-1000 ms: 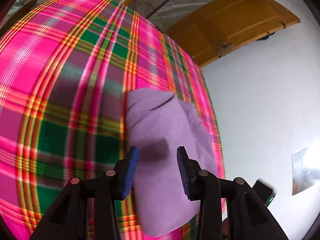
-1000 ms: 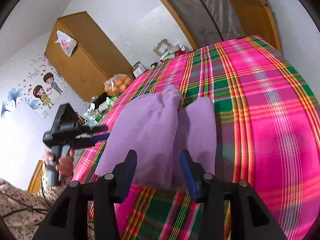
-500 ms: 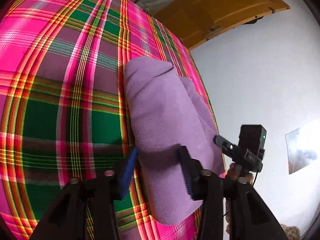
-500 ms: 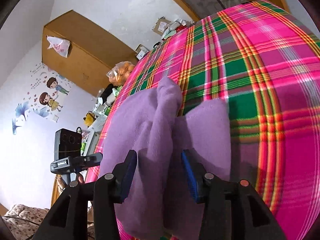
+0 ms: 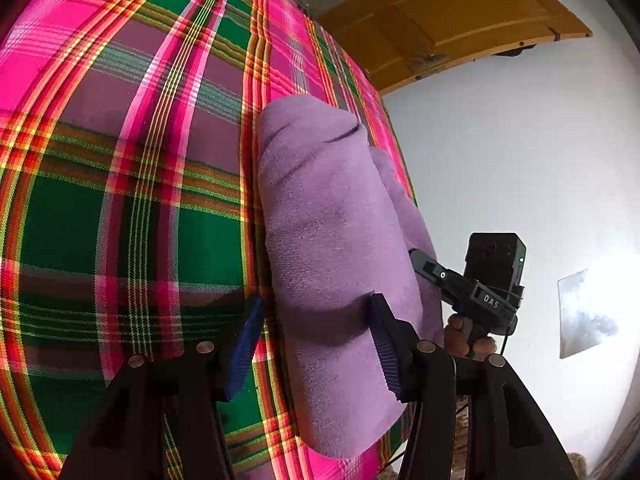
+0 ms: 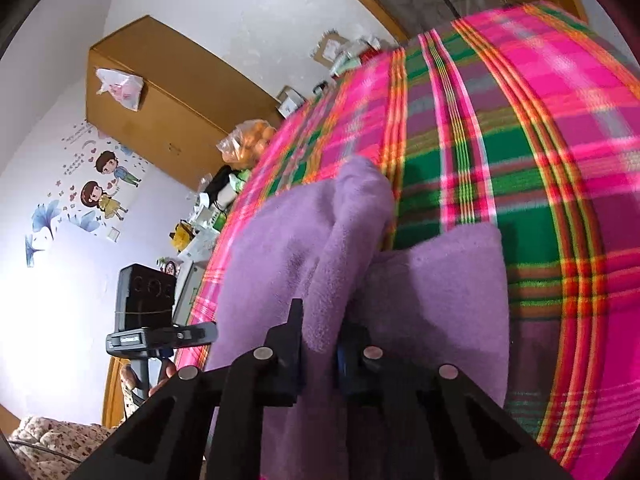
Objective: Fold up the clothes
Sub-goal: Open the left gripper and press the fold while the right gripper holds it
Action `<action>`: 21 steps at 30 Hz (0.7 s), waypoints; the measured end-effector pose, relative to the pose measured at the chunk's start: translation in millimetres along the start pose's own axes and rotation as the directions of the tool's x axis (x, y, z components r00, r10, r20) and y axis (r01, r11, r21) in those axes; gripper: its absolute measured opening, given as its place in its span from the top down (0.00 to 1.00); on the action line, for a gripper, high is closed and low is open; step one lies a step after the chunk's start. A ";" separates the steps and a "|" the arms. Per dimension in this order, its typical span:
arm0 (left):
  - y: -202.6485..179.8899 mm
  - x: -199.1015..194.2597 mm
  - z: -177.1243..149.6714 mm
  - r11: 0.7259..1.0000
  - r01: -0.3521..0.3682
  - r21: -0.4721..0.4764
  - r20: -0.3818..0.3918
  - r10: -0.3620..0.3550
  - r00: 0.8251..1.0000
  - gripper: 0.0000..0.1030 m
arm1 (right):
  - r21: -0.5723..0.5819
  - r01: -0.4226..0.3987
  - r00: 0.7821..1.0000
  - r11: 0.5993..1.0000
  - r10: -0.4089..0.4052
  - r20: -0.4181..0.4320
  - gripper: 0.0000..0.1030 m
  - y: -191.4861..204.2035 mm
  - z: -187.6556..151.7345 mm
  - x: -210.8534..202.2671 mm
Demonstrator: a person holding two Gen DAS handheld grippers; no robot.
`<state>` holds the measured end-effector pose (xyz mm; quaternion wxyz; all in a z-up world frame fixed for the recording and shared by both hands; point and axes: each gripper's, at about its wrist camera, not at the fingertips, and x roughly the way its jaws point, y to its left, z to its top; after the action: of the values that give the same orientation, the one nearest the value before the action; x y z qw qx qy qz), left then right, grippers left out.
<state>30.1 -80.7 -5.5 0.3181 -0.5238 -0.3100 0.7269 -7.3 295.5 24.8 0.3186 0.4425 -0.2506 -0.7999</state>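
A purple fleece garment [image 5: 332, 216] lies folded lengthwise on the pink and green plaid bedcover [image 5: 132, 208]. My left gripper [image 5: 316, 344] hangs low over its near end, jaws opening wide. The cloth's left layer lies between the pads, which do not pinch it. In the right wrist view the same garment [image 6: 436, 292] fills the foreground. My right gripper [image 6: 320, 348] is closing on a raised fold of it, and the cloth is pinched between the pads. Each view shows the other gripper at the garment's far side: the right gripper [image 5: 472, 296] and the left gripper [image 6: 160, 332], each in a hand.
The bedcover [image 6: 520, 128] stretches far beyond the garment. A wooden wardrobe [image 6: 168, 120], a bag of oranges [image 6: 248, 144] and bedside clutter [image 6: 200, 224] stand past the bed's left edge. A wooden door [image 5: 448, 24] and white wall lie to the right.
My right jaws have narrowed from wide apart to pinching a fold of the purple cloth. My left jaws have widened and sunk closer to the garment, and the right gripper has come into the left wrist view.
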 end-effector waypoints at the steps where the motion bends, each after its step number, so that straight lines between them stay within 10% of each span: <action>1: -3.8 4.5 3.7 1.000 -0.004 0.000 0.000 0.004 1.000 0.46 | -0.013 -0.002 1.000 1.000 0.002 0.015 0.88 4.0 0.1 -4.5; 9: -23.3 9.3 7.9 0.999 -0.022 0.023 0.012 0.022 1.000 0.46 | -0.119 -0.002 0.989 0.993 0.019 0.146 0.89 39.4 2.9 -55.7; 21: -42.1 28.0 1.6 0.997 -0.045 0.065 -0.052 0.049 0.997 0.46 | 0.041 0.058 0.992 0.997 -0.063 0.114 0.88 -33.2 -10.3 -60.1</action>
<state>27.4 -33.4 12.1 0.3257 -0.5396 -0.2655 0.7295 16.5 360.5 30.2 0.2707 0.4090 -0.2701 -0.8285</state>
